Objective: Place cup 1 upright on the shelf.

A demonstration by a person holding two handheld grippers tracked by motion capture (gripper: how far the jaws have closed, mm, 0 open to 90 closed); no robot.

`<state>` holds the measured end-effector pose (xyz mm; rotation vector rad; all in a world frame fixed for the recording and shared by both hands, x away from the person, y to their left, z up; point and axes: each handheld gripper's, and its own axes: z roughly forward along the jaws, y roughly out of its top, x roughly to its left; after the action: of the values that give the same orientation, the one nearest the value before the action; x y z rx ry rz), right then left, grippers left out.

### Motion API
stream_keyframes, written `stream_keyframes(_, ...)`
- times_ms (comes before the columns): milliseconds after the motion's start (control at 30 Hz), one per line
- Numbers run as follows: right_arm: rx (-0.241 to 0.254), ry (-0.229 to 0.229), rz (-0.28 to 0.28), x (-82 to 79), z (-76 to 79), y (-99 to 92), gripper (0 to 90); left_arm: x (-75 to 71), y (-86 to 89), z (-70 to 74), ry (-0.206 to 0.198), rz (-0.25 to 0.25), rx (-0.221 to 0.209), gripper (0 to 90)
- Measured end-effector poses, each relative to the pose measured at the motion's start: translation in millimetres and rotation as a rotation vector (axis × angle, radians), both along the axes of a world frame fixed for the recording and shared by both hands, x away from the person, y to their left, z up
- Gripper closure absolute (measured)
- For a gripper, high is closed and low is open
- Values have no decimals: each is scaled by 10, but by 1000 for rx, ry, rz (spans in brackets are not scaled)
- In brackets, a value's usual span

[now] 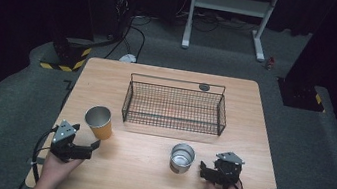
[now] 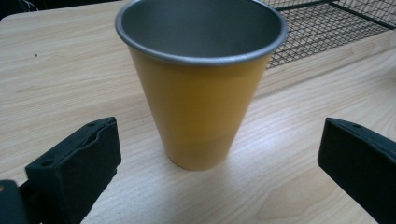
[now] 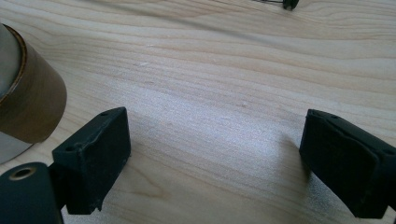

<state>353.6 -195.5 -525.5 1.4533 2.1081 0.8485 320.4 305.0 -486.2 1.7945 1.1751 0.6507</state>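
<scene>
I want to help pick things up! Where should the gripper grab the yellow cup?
Probably around the yellow cup's lower wall, from the person's side. It stands upright and narrows downward, and the left gripper already faces it, jaws wide open either side.

Right gripper view: silver cup [image 3: 28,100] cut off by left edge, only part of its brown band and wall in frame. Left gripper view: wire basket [image 2: 327,23] clipped at top right corner, orange cup [image 2: 201,88] rim just clipped at top. High view: small dark round item [image 1: 204,86] behind basket too small to identify.
</scene>
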Motion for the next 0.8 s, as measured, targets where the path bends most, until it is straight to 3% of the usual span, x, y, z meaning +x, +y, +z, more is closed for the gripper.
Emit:
stream_keyframes(233,0,0,1,0,0,-1,88,88,22,6,22,3,15,1)
stream_keyframes(400,0,0,1,0,0,-1,88,155,51,14,3,-1,-36,1)
stream_keyframes(600,0,0,1,0,0,-1,88,215,29,35,-2,0,-36,1)
stream_keyframes(800,0,0,1,0,0,-1,88,302,2,-12,24,-5,-59,6)
